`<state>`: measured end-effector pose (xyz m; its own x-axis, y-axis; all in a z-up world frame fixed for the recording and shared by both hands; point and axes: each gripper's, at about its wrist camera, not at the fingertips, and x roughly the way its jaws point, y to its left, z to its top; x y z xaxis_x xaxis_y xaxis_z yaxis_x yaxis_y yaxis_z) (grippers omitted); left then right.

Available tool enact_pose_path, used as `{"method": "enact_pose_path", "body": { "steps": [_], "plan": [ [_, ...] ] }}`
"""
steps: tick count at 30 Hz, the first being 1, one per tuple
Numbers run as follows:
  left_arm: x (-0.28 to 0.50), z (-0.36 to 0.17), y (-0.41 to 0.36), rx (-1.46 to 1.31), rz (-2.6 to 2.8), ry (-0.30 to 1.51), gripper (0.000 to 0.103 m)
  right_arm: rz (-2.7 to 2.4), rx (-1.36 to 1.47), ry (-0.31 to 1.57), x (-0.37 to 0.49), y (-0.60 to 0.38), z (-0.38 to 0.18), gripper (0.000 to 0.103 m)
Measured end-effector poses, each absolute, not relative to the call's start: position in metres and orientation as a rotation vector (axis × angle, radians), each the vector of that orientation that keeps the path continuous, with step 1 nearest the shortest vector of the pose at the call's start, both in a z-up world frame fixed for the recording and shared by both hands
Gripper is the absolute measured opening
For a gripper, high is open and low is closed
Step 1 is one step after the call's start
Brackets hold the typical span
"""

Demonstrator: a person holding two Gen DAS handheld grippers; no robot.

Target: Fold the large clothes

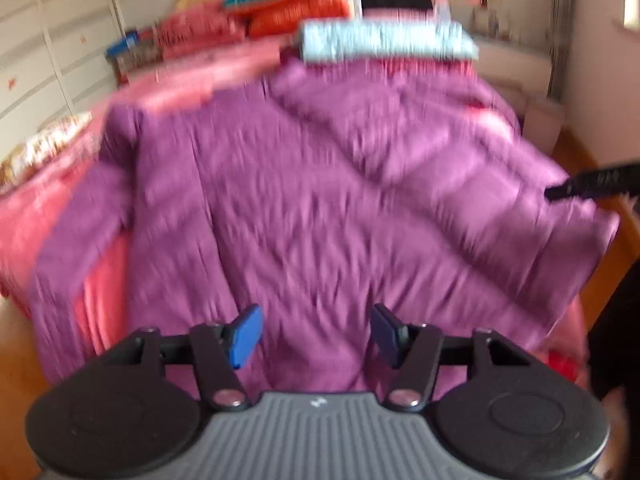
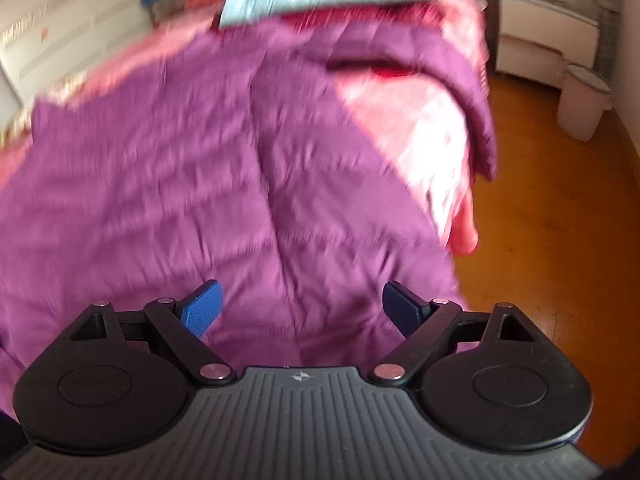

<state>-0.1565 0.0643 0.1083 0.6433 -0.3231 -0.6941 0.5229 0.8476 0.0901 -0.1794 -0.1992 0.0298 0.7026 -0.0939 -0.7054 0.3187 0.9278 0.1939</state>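
My left gripper point(image 1: 316, 334) and right gripper point(image 2: 302, 308), both agape and empty, hover over the purple jacket point(image 1: 320, 208) (lengthwise ahead), hem nearest.

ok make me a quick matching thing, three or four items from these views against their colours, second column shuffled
Items:
1. jacket
2. bedspread
3. folded towel
4. floor

Colours:
a. light blue
b. orange-brown
c. purple
d. pink

Pairs: 1-c, 2-d, 3-a, 4-b
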Motion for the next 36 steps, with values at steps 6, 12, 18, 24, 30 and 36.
{"method": "enact_pose_path", "body": {
  "steps": [6, 12, 18, 24, 30, 36],
  "plan": [
    [-0.147, 0.186, 0.055, 0.179, -0.525, 0.532, 0.072, -0.293, 0.415, 0.531, -0.191, -0.225, 0.081, 0.103],
    [-0.113, 0.227, 0.020, 0.173, -0.518, 0.387, 0.080, -0.280, 0.441, 0.355, -0.168, -0.235, 0.109, 0.103],
    [-0.048, 0.207, 0.001, 0.168, -0.382, 0.302, 0.084, -0.268, 0.400, 0.293, -0.122, -0.238, 0.103, 0.103],
    [0.017, 0.148, -0.012, 0.208, -0.270, 0.343, 0.084, -0.260, 0.280, 0.297, -0.072, -0.231, 0.078, 0.103],
    [0.061, 0.091, -0.014, 0.195, -0.185, 0.407, 0.086, -0.207, 0.238, 0.386, -0.019, -0.227, 0.053, 0.103],
    [0.082, 0.048, -0.013, 0.179, -0.149, 0.483, 0.092, -0.161, 0.192, 0.501, 0.020, -0.213, 0.030, 0.103]
  ]
}}
